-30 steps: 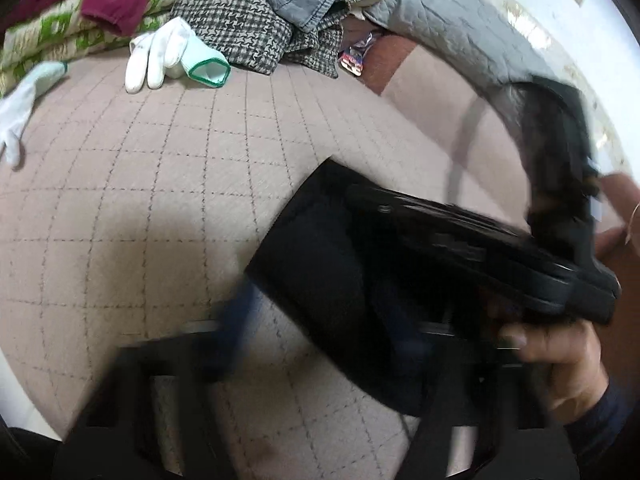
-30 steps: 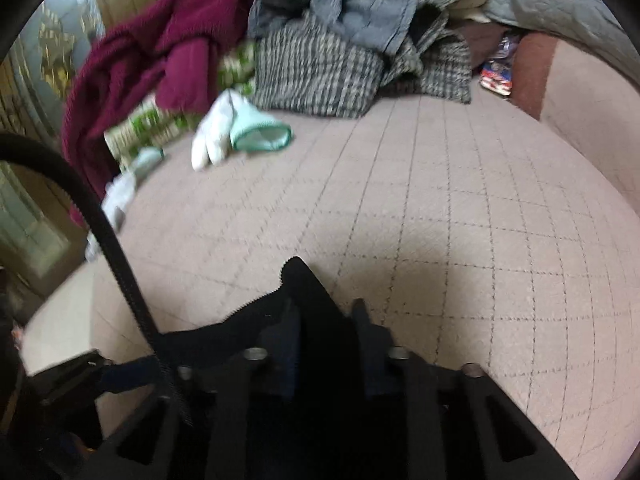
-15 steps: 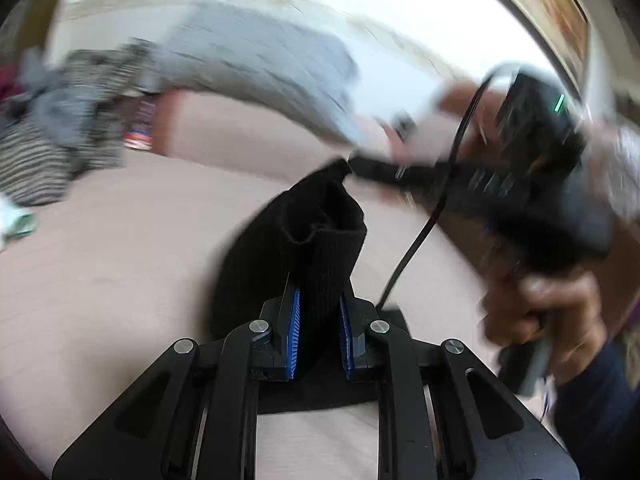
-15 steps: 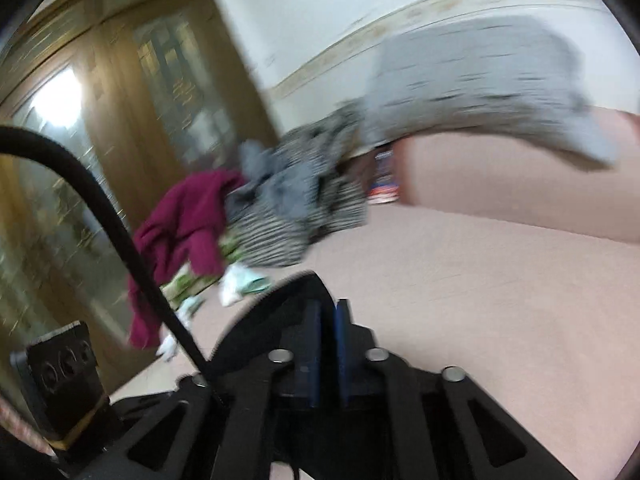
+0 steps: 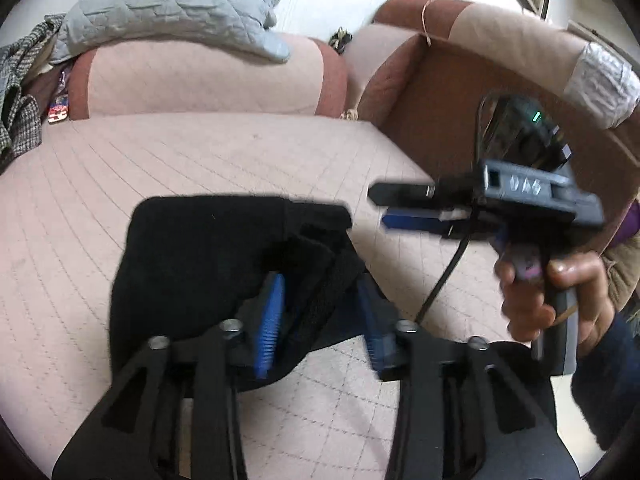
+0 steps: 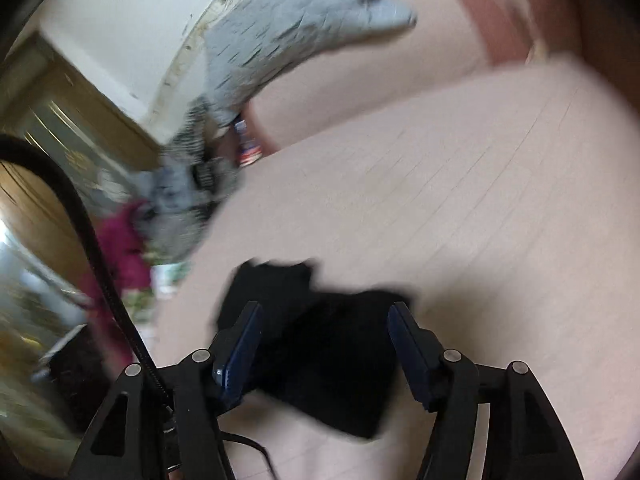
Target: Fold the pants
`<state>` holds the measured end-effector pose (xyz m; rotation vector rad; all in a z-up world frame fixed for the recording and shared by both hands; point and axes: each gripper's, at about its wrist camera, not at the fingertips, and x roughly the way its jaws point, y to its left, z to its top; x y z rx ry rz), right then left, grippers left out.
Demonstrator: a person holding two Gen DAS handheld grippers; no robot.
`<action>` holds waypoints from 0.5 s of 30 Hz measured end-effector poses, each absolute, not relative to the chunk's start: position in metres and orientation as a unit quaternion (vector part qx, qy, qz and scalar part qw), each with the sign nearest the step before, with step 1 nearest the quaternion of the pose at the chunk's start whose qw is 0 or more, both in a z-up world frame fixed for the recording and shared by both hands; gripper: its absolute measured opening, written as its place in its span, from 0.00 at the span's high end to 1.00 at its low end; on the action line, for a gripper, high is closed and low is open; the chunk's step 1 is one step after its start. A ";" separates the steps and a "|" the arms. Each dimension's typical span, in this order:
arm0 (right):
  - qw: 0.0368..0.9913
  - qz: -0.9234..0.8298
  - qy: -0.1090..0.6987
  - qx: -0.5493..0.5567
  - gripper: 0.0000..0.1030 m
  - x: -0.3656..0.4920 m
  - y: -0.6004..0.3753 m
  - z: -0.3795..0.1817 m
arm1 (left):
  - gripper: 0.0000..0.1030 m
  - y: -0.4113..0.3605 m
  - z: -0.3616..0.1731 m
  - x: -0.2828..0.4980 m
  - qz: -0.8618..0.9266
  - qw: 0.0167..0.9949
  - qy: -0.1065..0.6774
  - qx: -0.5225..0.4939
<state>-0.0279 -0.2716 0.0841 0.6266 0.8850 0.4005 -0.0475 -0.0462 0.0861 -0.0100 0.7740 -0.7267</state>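
Observation:
The black pants [image 5: 192, 248] lie as a folded bundle on the pink quilted sofa seat [image 5: 200, 152]. My left gripper [image 5: 320, 280] sits low over their near edge, and its jaws are opening. A raised fold of the waistband stands loosely between its blue pads [image 5: 272, 320]. My right gripper [image 5: 380, 206], held by a hand [image 5: 560, 300], hovers just right of the bundle with nothing between its fingers. Its own blurred view shows my right gripper [image 6: 324, 308] opening wide, with the pants [image 6: 332, 360] lying below it.
A grey quilted blanket [image 5: 172, 4] drapes over the sofa back. A pile of checked and grey clothes [image 5: 20, 92] lies at the far left. The brown armrest [image 5: 500, 60] rises at the right. A black cable [image 5: 444, 276] hangs from the right gripper.
Half a second ago both grippers were shut on the pants, which were lifted. Now both stand apart, the pants lie flat, and the right gripper has drawn off to the right.

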 end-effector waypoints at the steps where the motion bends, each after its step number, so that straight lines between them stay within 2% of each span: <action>1: 0.825 0.197 0.427 0.313 0.39 -0.027 -0.267 0.079 | 0.53 -0.042 0.086 -0.048 -0.348 0.864 0.363 -0.011; 6: 0.800 0.206 0.458 0.330 0.39 -0.013 -0.240 0.064 | 0.51 -0.045 0.069 -0.044 -0.340 0.854 0.393 -0.022; 8: 0.801 0.176 0.486 0.303 0.39 -0.010 -0.229 0.060 | 0.51 -0.042 0.067 -0.047 -0.335 0.856 0.394 -0.019; 15: 0.815 0.152 0.480 0.286 0.39 -0.023 -0.234 0.055 | 0.51 -0.025 0.069 -0.054 -0.315 0.873 0.373 -0.001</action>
